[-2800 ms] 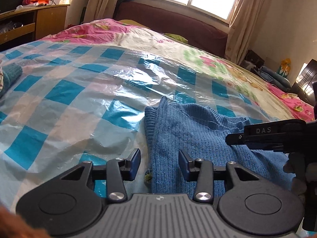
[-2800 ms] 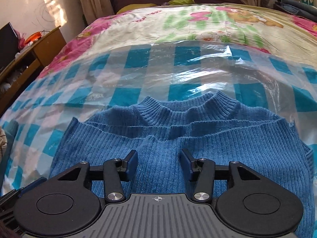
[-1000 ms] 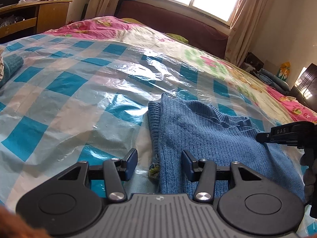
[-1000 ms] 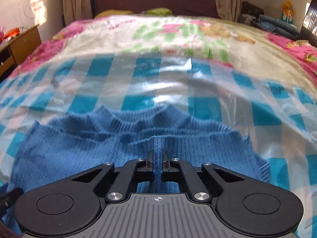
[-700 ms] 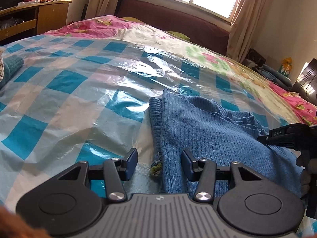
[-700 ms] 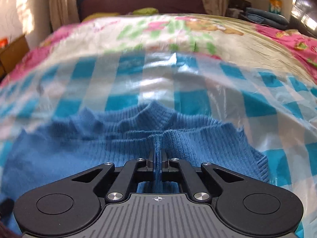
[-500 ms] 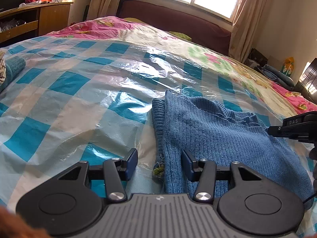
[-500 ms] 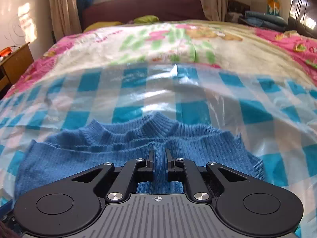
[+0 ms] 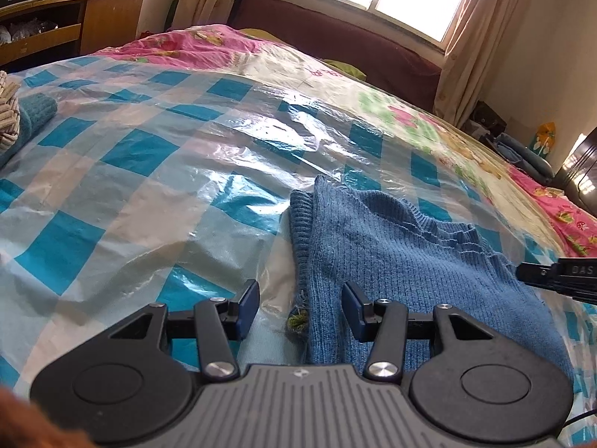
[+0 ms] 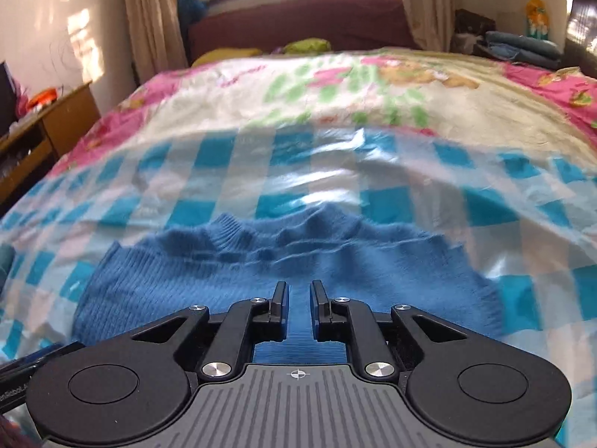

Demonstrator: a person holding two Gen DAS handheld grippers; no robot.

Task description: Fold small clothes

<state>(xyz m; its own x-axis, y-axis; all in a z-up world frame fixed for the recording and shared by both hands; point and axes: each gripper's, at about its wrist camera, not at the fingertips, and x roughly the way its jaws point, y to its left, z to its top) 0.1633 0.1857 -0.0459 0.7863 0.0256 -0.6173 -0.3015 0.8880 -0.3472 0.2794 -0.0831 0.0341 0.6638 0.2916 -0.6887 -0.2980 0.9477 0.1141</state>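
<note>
A blue knit sweater (image 9: pixel 403 261) lies folded on a blue-and-white checked plastic sheet (image 9: pixel 149 171) over the bed. My left gripper (image 9: pixel 300 306) is open, its jaws straddling the sweater's left edge low above the sheet. In the right wrist view the sweater (image 10: pixel 231 261) lies below my right gripper (image 10: pixel 298 293), whose jaws stand a narrow gap apart with nothing between them. The right gripper's tip also shows at the right edge of the left wrist view (image 9: pixel 559 274).
Folded knit garments (image 9: pixel 15 119) lie at the sheet's left edge. A wooden desk (image 9: pixel 56 26) stands left of the bed. A floral bedspread (image 10: pixel 354 86) covers the far half. A dark red sofa (image 10: pixel 298 22) sits under the window. Folded clothes (image 10: pixel 522 46) lie at far right.
My right gripper was shut on a pinch of the sweater; it has let go, opened slightly and lifted back. The sweater has settled flat. My left gripper stayed open in place.
</note>
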